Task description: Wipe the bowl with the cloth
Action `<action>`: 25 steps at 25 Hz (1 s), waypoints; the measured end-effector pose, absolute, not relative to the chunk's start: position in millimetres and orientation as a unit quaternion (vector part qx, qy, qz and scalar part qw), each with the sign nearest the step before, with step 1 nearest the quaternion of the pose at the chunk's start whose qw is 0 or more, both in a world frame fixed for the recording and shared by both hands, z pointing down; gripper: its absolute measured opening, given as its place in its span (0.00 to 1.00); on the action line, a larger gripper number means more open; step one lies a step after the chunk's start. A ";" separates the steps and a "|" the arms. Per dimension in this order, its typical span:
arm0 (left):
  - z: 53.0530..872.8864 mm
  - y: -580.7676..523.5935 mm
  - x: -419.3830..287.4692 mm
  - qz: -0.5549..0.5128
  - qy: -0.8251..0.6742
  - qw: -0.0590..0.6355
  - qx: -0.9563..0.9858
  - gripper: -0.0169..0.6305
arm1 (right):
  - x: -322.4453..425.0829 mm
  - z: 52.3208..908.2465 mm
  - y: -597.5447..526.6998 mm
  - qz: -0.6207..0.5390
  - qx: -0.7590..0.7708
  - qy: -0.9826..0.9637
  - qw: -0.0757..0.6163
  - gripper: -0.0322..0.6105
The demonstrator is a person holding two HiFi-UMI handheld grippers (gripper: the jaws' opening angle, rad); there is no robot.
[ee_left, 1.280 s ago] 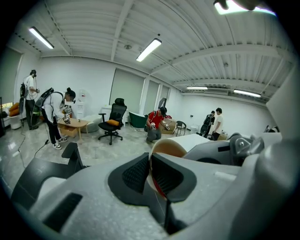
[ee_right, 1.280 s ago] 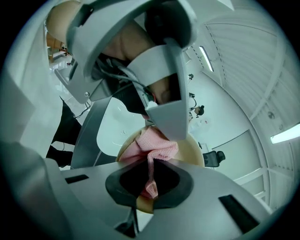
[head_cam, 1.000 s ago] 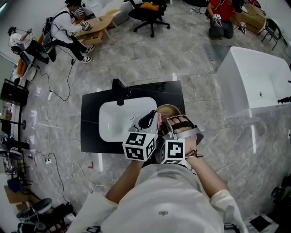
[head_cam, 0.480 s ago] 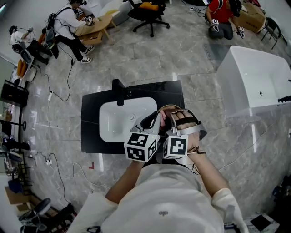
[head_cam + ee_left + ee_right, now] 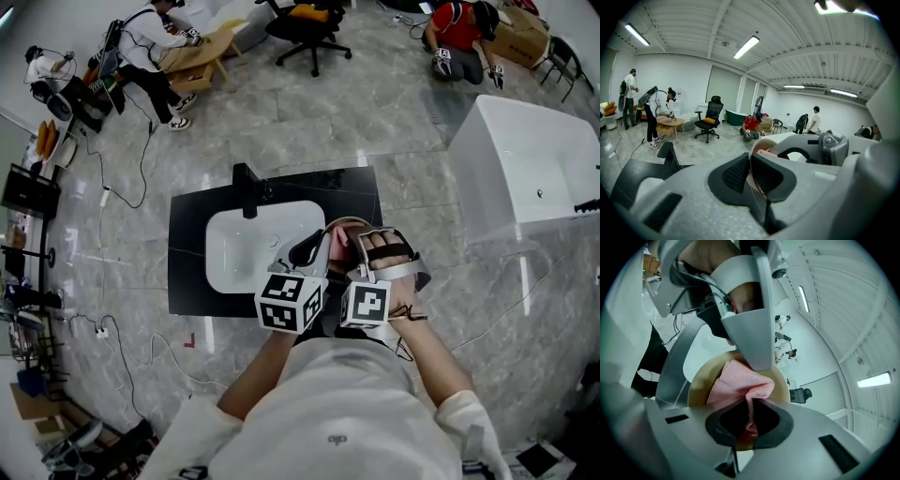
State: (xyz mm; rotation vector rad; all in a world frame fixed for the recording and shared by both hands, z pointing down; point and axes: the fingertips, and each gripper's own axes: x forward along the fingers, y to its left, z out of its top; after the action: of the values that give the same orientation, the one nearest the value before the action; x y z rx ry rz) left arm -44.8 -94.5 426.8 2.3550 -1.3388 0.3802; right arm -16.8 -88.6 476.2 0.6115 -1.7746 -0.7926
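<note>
Your left gripper point(image 5: 750, 174) jaws clamped on rim of tan round bowl point(image 5: 698, 385) mid-frame, right gripper point(image 5: 750, 422) jaws pinching pink mesh cloth point(image 5: 738, 379) inside it

Bright, even indoor light in all views. Tube lamps point(image 5: 746, 47) on the ceiling burnt out to white in left gripper view; strip lamp point(image 5: 874, 379) glaring likewise in right gripper view. Polished floor point(image 5: 309, 122) in head view streaked with white reflections. Shadows soft and short, faint under the chair point(image 5: 300, 33). Heavy fisheye bend everywhere: straight edges bowed, black rounded corners in both gripper views. Left gripper point(image 5: 750, 171) close to the lens, soft and grainy; far room sharper. Cloth point(image 5: 740, 380) weave crisp; bowl point(image 5: 701, 383) inside in warm shade.
</note>
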 end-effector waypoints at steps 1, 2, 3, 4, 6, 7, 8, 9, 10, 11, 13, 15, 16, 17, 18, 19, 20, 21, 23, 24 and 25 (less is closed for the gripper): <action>427.2 -95.4 -45.2 0.135 -0.480 0.202 0.843 0.07 | -16.3 477.5 -87.5 -0.330 0.254 -0.742 0.525 0.07; 427.4 -96.4 -45.2 0.135 -0.480 0.203 0.843 0.07 | -16.6 477.6 -86.3 -0.328 0.253 -0.744 0.524 0.07; 427.4 -97.5 -45.3 0.135 -0.480 0.202 0.843 0.07 | -17.7 478.2 -84.5 -0.324 0.250 -0.749 0.521 0.07; 427.4 -98.5 -45.4 0.137 -0.479 0.201 0.843 0.07 | -19.0 479.4 -82.1 -0.317 0.245 -0.756 0.518 0.07; 427.6 -100.0 -45.0 0.142 -0.478 0.197 0.844 0.07 | -21.3 481.4 -77.9 -0.300 0.234 -0.769 0.513 0.07; 427.6 -100.7 -44.3 0.145 -0.478 0.194 0.845 0.07 | -22.1 481.6 -76.2 -0.292 0.230 -0.775 0.511 0.07; 427.9 -101.6 -43.6 0.147 -0.477 0.192 0.845 0.07 | -22.8 481.4 -74.7 -0.284 0.225 -0.782 0.508 0.07; 428.9 -102.7 -43.1 0.148 -0.477 0.190 0.845 0.07 | -23.2 481.0 -73.4 -0.277 0.221 -0.787 0.505 0.07; 430.5 -103.8 -42.9 0.150 -0.477 0.190 0.845 0.07 | -23.1 480.5 -72.5 -0.270 0.219 -0.792 0.501 0.07; 432.4 -104.9 -42.7 0.152 -0.477 0.190 0.845 0.07 | -22.2 480.1 -72.1 -0.263 0.219 -0.797 0.497 0.07; 436.0 -106.8 -42.9 0.155 -0.477 0.191 0.844 0.07 | -19.6 477.9 -71.3 -0.239 0.225 -0.812 0.482 0.07; 439.2 -108.2 -43.5 0.156 -0.478 0.192 0.843 0.07 | -17.0 472.4 -69.7 -0.202 0.238 -0.835 0.454 0.07; 440.5 -108.8 -43.8 0.156 -0.479 0.194 0.842 0.06 | -15.7 469.0 -69.0 -0.184 0.244 -0.846 0.438 0.07; 441.5 -109.5 -44.1 0.155 -0.479 0.195 0.842 0.06 | -14.2 465.7 -68.5 -0.169 0.250 -0.855 0.422 0.07; 442.4 -110.1 -44.2 0.155 -0.479 0.197 0.841 0.06 | -12.5 462.4 -68.3 -0.156 0.255 -0.863 0.407 0.07; 443.4 -110.8 -44.2 0.154 -0.479 0.198 0.841 0.06 | -11.0 459.2 -68.1 -0.144 0.258 -0.871 0.392 0.07; 444.5 -111.6 -44.3 0.154 -0.479 0.200 0.841 0.06 | -9.6 455.9 -68.1 -0.131 0.261 -0.880 0.375 0.07; 445.7 -112.4 -44.5 0.153 -0.479 0.203 0.840 0.06 | -8.0 451.9 -68.5 -0.116 0.267 -0.888 0.357 0.07; 447.0 -113.6 -44.8 0.153 -0.480 0.206 0.839 0.06 | -3.0 441.8 -71.2 -0.086 0.286 -0.900 0.318 0.08; 447.0 -114.1 -44.8 0.152 -0.480 0.207 0.839 0.06 | 0.3 435.9 -73.4 -0.072 0.299 -0.904 0.298 0.07; 446.9 -114.5 -44.5 0.152 -0.480 0.207 0.839 0.06 | 3.8 429.8 -76.1 -0.057 0.312 -0.907 0.277 0.07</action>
State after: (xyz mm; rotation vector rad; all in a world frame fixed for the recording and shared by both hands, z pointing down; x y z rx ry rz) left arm -44.5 -114.5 446.9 2.3373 -1.3365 0.4237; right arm 3.8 -76.1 429.8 0.8373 -2.4356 -0.1544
